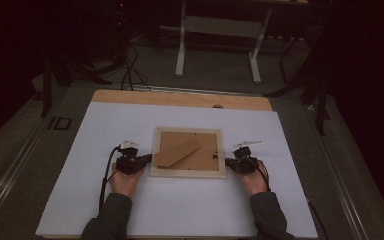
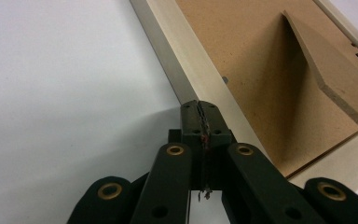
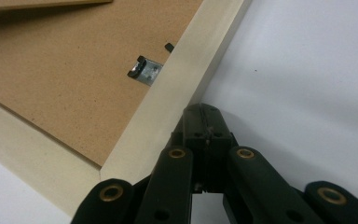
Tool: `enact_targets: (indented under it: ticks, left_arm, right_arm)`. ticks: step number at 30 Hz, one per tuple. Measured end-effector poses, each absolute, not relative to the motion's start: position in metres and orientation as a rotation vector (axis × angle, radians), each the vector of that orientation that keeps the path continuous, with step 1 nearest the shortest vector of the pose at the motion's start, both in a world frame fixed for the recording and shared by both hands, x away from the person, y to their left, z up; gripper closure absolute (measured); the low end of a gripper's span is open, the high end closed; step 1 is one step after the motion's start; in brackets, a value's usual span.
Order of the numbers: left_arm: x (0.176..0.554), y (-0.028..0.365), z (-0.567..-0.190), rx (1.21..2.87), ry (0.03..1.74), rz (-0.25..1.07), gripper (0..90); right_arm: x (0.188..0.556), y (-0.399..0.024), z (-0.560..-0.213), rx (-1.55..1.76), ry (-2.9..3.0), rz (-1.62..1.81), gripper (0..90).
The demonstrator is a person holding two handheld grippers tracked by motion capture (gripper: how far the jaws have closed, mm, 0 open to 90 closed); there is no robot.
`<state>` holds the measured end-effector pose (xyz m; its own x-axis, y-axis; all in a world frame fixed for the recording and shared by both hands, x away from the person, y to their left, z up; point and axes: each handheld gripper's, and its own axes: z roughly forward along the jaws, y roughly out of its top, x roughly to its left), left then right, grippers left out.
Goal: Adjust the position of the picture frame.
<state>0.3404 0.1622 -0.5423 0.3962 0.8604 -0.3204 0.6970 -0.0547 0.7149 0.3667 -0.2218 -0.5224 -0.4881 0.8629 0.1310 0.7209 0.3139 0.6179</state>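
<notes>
A pale wooden picture frame (image 1: 188, 173) lies face down on the white table sheet, its brown backing board (image 1: 207, 150) up and its brown stand flap (image 1: 176, 152) raised. My left gripper (image 1: 147, 159) sits at the frame's left edge, jaws shut with nothing between them, tips against the pale rail (image 2: 179, 74). At the right edge, my right gripper (image 1: 228, 162) is also shut and empty, tips touching the rail (image 3: 186, 79). A small metal hanger clip (image 3: 144, 71) is fixed on the backing (image 3: 74, 70) near that rail. The stand flap (image 2: 335, 74) rises over the backing (image 2: 256, 70).
The white sheet (image 1: 130, 120) covers the table, with a strip of bare wood (image 1: 180, 98) at the far edge. Beyond the table stand a white table base (image 1: 217, 30) and cables on the dark floor. A person's forearms (image 1: 111, 210) come in from the bottom.
</notes>
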Motion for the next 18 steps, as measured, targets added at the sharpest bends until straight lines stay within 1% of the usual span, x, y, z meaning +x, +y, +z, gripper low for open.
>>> enact_targets:
  ticks: [5, 9, 13, 14, 16, 18]
  left_arm:
    - [0.3427, 0.1646, -0.5436, 1.808, 1.343, 0.218, 90.0]
    - [0.3443, 0.1625, -0.5424, 1.852, 1.346, 0.235, 90.0]
    - [0.3457, 0.1642, -0.5427, 1.856, 1.332, 0.228, 90.0]
    - [0.3462, 0.1655, -0.5429, 1.855, 1.328, 0.227, 89.6]
    - [0.3473, 0.1679, -0.5425, 1.850, 1.329, 0.215, 86.1]
    - [0.3473, 0.1692, -0.5408, 1.865, 1.324, 0.232, 85.5]
  right_arm:
    - [0.3688, -0.2228, -0.5215, 1.421, 2.384, 0.917, 90.0]
    - [0.3690, -0.2244, -0.5223, 1.419, 2.385, 0.936, 89.9]
    - [0.3700, -0.2257, -0.5225, 1.413, 2.380, 0.956, 89.6]
    - [0.3705, -0.2262, -0.5222, 1.413, 2.377, 0.967, 89.3]
    - [0.3710, -0.2274, -0.5205, 1.420, 2.364, 0.982, 88.4]
    - [0.3713, -0.2288, -0.5173, 1.416, 2.354, 0.983, 87.6]
